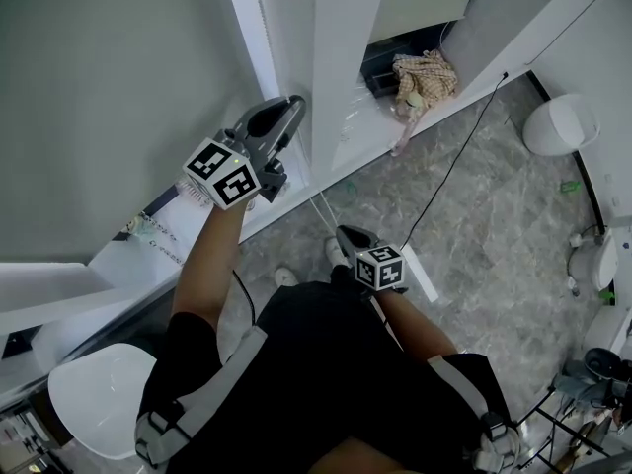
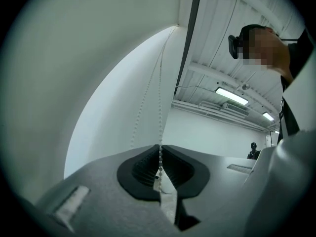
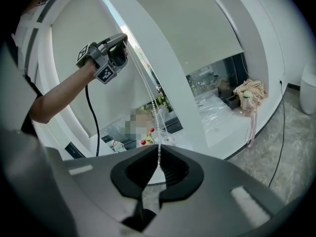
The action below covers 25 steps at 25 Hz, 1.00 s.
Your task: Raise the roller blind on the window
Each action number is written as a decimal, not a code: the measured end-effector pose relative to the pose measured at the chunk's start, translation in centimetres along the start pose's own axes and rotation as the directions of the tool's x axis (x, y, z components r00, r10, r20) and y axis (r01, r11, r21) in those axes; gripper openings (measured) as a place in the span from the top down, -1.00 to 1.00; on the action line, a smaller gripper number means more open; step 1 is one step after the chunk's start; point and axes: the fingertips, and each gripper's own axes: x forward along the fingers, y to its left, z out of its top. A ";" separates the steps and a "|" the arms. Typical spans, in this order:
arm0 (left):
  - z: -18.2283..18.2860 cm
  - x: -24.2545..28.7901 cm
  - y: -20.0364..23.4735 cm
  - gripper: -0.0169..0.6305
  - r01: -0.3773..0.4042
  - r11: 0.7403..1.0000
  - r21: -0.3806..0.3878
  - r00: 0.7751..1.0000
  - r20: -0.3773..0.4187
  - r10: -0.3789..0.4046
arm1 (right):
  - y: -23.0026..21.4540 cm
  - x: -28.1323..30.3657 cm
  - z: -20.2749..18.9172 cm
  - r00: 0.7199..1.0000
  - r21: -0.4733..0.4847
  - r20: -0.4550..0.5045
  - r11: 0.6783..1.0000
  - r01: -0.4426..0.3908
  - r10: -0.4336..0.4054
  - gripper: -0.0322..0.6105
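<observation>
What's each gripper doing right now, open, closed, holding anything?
Left gripper: closed on the bead chain.
Right gripper: closed on the bead chain, lower down.

Blind partly dn, chain taut

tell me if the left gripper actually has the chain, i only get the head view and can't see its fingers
Observer: Yes. In the left gripper view the left gripper is shut on the bead chain, which is pinched between its fingers.
Operator: and the right one
Observer: The right gripper is shut on the bead chain too. Its view shows the left gripper higher up the strands.
Operator: which strand does the left have
Observer: Two strands run up in the left gripper view. It holds the right-hand one there, and the other hangs free beside it.
</observation>
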 end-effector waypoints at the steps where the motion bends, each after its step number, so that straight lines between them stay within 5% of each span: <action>1: 0.0 -0.2 -0.3 0.91 -0.004 1.000 0.007 1.000 -0.011 0.004 | 0.1 0.1 0.1 1.000 -0.001 0.003 1.000 -0.003 0.003 0.86; 4: -0.1 -0.7 -1.3 0.91 0.007 0.999 0.033 1.000 -0.030 -0.006 | 0.6 0.3 1.0 0.999 -0.014 0.034 0.999 -0.034 0.034 0.85; 8: -0.1 -1.8 -2.1 0.91 0.020 0.998 0.056 0.999 -0.047 -0.017 | 2.1 0.9 4.1 0.991 -0.069 0.085 0.992 -0.102 0.107 0.52; 15: -0.1 -4.2 -2.2 0.91 -0.005 0.998 0.059 0.998 -0.054 0.008 | 5.7 -0.4 15.6 0.940 -0.270 0.264 0.952 -0.143 0.216 0.30; 18: -0.1 -5.1 -2.0 0.91 -0.015 0.998 0.059 0.998 -0.053 0.018 | 9.2 -2.7 22.7 0.860 -0.359 0.377 0.910 -0.206 0.343 0.34; 22: 0.0 -6.1 -1.4 0.91 -0.031 0.997 0.070 0.998 -0.052 0.035 | 16.1 -5.9 32.0 0.689 -0.449 0.474 0.824 -0.346 0.548 0.35; 25: -0.1 -6.7 -1.8 0.91 -0.028 0.998 0.056 0.998 -0.046 0.030 | 20.6 -7.7 36.7 0.592 -0.495 0.475 0.754 -0.432 0.651 0.35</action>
